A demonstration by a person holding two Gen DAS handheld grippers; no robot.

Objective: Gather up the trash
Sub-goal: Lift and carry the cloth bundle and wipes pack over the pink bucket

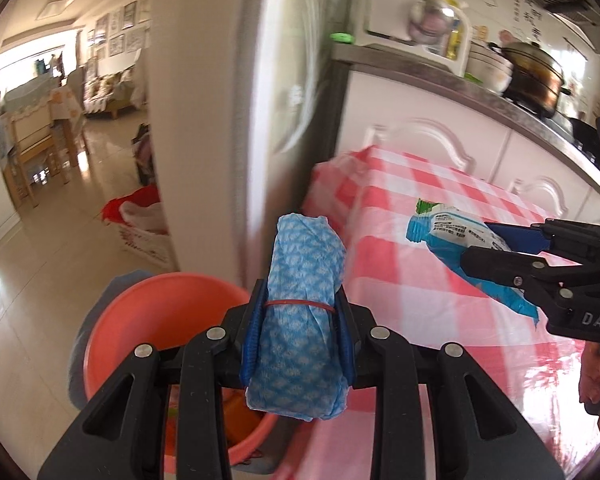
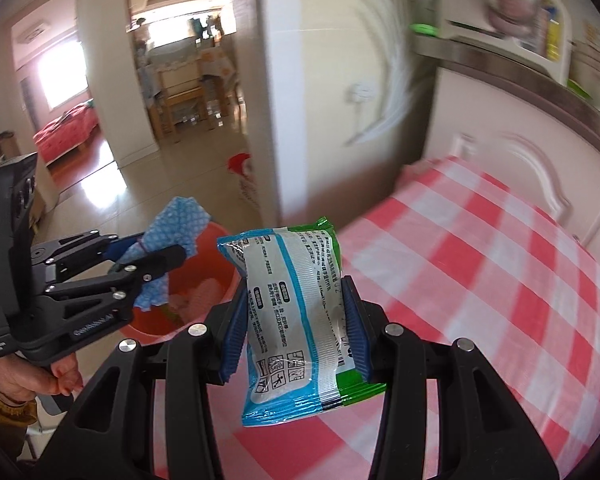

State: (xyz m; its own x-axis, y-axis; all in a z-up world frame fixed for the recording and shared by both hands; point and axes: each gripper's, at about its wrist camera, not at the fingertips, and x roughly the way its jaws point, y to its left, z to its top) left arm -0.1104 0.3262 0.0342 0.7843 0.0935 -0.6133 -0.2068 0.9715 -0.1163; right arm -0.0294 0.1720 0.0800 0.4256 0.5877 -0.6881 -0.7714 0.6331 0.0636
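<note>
Left hand-held gripper (image 1: 298, 320) clamped on rolled blue cloth (image 1: 300, 312) bound by a red rubber band (image 1: 300, 303), held off the surface's left edge, partly above the orange basin (image 1: 156, 312) on the floor. Right hand-held gripper (image 2: 296, 328) grips a blue-green snack wrapper (image 2: 290, 320) over the checkered surface (image 2: 500, 280), near that same edge.

Risks: the wrapper is slick and only pinched mid-body, so it could slip out before reaching the basin. Released too early, it lands on the surface or floor. The two grippers sit close, so they may knock together over the basin.
</note>
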